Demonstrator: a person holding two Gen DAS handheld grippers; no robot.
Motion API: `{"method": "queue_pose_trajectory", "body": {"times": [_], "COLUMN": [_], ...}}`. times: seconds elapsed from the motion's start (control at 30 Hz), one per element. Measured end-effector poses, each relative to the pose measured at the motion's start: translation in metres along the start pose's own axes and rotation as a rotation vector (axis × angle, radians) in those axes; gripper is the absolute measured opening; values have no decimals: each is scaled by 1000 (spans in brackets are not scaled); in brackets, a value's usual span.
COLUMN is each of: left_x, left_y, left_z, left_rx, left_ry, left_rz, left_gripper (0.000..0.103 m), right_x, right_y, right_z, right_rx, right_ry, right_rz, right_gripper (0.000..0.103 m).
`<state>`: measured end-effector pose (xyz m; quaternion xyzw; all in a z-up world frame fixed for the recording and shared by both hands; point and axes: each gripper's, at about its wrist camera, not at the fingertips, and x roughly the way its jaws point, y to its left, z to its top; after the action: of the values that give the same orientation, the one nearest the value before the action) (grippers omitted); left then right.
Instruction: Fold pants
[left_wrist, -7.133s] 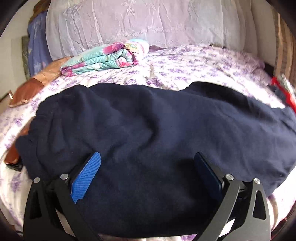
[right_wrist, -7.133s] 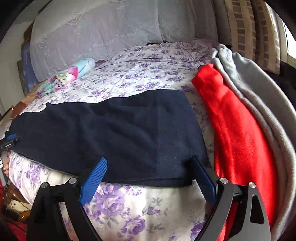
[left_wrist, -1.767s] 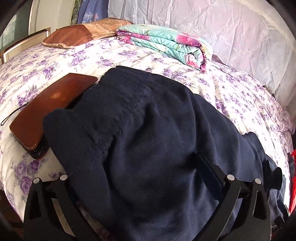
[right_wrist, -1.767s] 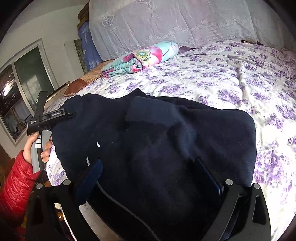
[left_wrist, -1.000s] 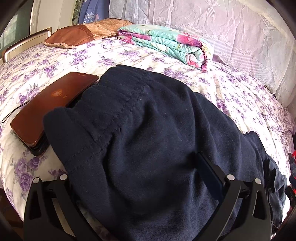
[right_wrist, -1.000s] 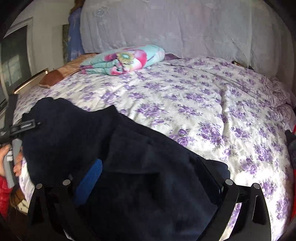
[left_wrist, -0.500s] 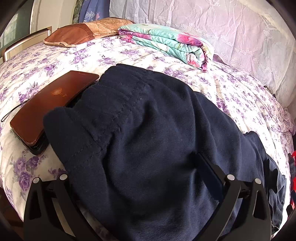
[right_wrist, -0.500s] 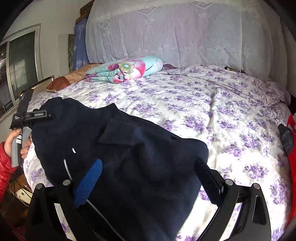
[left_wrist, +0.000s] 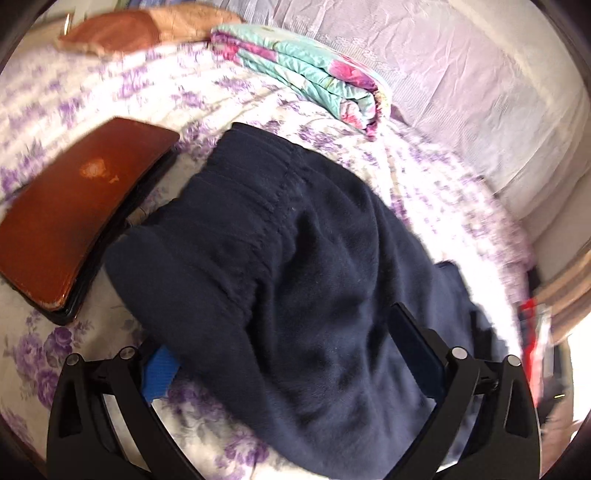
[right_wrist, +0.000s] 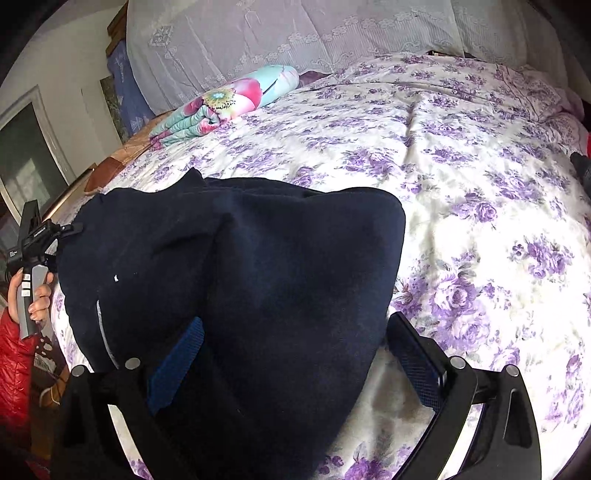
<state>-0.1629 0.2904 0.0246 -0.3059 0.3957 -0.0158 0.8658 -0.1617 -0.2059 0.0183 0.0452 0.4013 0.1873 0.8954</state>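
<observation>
Clearly the navy pants (right_wrist: 258, 280), bunched at the bed's (right_wrist: 480, 258) lower-left edge, could slump floorward, since both the right claw (right_wrist: 291, 365) and the left claw (left_wrist: 291, 354) stand spread apart, clamping nothing.

The left gripper (left_wrist: 288, 358) has its fingers spread wide, pointing forward and low. The right gripper (right_wrist: 291, 358) is likewise spread wide. In the right wrist view a hand (right_wrist: 31, 291) in a red sleeve (right_wrist: 14, 373) grips the left gripper's handle upright
</observation>
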Motion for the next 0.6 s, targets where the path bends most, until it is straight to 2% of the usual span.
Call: {"method": "queue_pose_trajectory", "body": {"times": [0.1,0.17,0.23,0.27,0.33,0.37,0.47,0.6], "left_x": [-2,0,1,1,1,-1,-14,-41], "left_y": [23,25,13,5,-9,-11,-30,-91], "left_z": [10,10,5,0,-8,-9,-15,-29], "left_rx": [-129,-129,-75,-35,22,27,72,253], "left_ry": [39,41,25,9,-11,-20,-74,-175], "left_rz": [-154,-181,-133,-85,3,3,25,91], "left_gripper": [99,98,96,92,47,38,26,23], "right_x": [-3,-4,-4,-4,-4,-4,-4,-16], "right_y": [-7,-8,-8,-8,-7,-7,-7,-13], "right_z": [0,0,0,0,0,0,0,-2], "right_rx": [36,43,44,45,46,46,49,95], "right_ry": [-13,-16,-17,-16,-17,-17,-20,-88], "right_rz": [38,48,49,49,51,50,54,46], "right_gripper": [100,100,100,100,100,100,100,99]}}
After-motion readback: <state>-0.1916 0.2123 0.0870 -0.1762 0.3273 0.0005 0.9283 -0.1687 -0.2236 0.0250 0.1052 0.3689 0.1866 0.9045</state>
